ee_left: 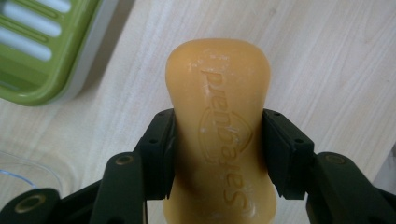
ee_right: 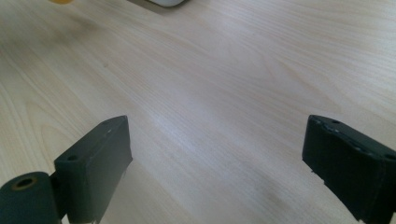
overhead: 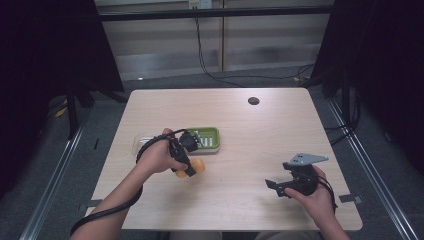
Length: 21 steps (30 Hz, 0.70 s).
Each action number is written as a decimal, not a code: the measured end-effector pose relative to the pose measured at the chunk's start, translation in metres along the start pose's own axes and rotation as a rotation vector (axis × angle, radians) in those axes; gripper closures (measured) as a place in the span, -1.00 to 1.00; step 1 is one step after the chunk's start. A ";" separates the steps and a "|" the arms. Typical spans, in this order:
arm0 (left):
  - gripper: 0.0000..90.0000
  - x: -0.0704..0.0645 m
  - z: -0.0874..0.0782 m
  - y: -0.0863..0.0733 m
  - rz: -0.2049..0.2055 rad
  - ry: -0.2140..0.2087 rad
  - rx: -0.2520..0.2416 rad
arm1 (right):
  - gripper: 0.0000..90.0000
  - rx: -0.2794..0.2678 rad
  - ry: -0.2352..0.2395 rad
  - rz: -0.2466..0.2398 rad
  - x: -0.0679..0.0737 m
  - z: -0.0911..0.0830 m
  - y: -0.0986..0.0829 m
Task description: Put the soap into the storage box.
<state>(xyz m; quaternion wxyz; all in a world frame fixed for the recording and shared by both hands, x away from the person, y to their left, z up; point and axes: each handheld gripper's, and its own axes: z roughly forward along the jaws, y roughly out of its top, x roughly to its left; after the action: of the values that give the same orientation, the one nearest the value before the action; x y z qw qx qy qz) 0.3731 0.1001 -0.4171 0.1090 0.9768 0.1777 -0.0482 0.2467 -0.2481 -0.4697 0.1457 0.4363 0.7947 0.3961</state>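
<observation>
So on my end the left hand-held gripper (ee_left: pixel 217 154) is clamped on an orange bar of soap (ee_left: pixel 218 126); both black jaws press its narrow waist from either side, and the embossed lettering faces the camera in the left gripper view; from the high view the soap (overhead: pixel 196 166) sits at the jaw end, just in front of the green soap dish (overhead: pixel 214 134), near it but not in it; can't tell if the bar is touching the tabletop (overhead: pixel 260 135) or lifted a bit; there's also a clear plastic piece (overhead: pixel 137 142) just left of the dish, partly hidden behind my left hand (overhead: pixel 157 155); the right hand-held gripper (ee_right: pixel 217 158) is spread wide with nothing between the jaws, just bare wood grain under them; in the high view it sits low over the near right part of the tabletop, held in my right hand (overhead: pixel 315 192), well apart from the soap.
</observation>
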 end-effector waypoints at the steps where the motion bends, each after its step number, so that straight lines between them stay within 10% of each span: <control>1: 0.09 0.001 -0.001 0.001 -0.004 -0.006 0.002 | -0.83 0.000 0.001 0.000 0.000 0.000 0.000; 21: 0.09 0.015 -0.014 0.011 -0.015 0.011 -0.056 | -0.83 0.015 -0.001 0.010 0.002 0.001 -0.004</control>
<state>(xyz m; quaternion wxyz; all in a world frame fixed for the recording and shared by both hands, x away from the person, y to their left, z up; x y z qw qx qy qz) 0.3918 0.0989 -0.4031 0.1348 0.9723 0.1868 -0.0389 0.2437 -0.2478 -0.4729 0.1406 0.4417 0.7954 0.3905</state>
